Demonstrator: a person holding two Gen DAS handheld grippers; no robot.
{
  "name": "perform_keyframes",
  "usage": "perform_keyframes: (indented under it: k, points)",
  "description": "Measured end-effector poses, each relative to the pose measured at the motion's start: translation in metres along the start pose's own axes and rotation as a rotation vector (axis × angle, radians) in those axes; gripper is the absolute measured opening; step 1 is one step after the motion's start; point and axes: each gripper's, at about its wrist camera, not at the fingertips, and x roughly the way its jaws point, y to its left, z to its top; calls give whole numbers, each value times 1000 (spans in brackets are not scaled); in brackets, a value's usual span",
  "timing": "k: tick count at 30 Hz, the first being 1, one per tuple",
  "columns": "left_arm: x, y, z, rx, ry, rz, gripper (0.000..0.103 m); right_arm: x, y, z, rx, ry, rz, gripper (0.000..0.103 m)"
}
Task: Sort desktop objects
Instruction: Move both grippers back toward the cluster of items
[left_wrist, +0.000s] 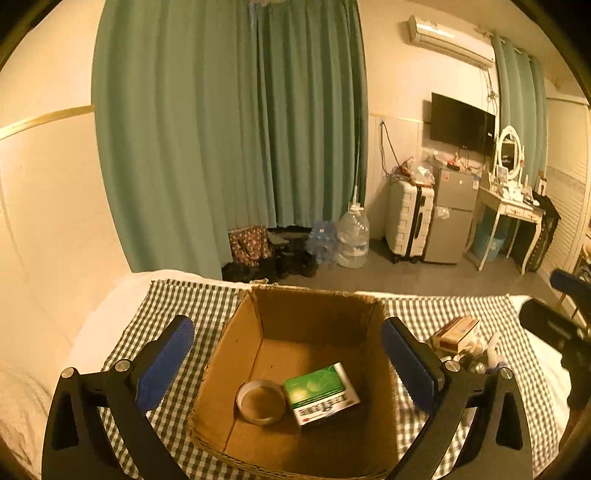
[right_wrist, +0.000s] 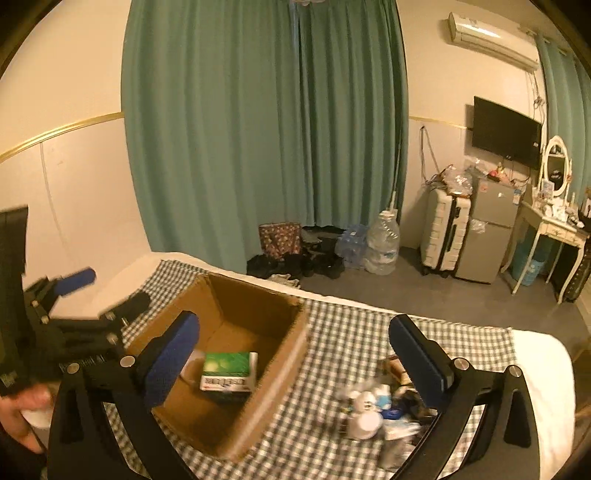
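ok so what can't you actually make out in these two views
- Pile of small items, right wrist view: motion blur, single things unreadable.
- Same pile, left wrist view: mostly behind the left gripper finger.
- Green box label: print too small.
- Roll of tape, right wrist view: hidden behind finger.

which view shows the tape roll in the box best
The left wrist view: it looks down into the cardboard box, so the tape roll shows whole beside the green box. In the right wrist view a gripper finger and the green box hide nearly all of it.
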Motion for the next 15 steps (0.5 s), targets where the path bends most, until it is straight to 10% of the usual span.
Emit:
perform_keyframes:
  k: [15]
  points:
    - [-31, -73, 13, -5, -88, -24, 103, -49, -93, -15, 68, -28, -124, 103]
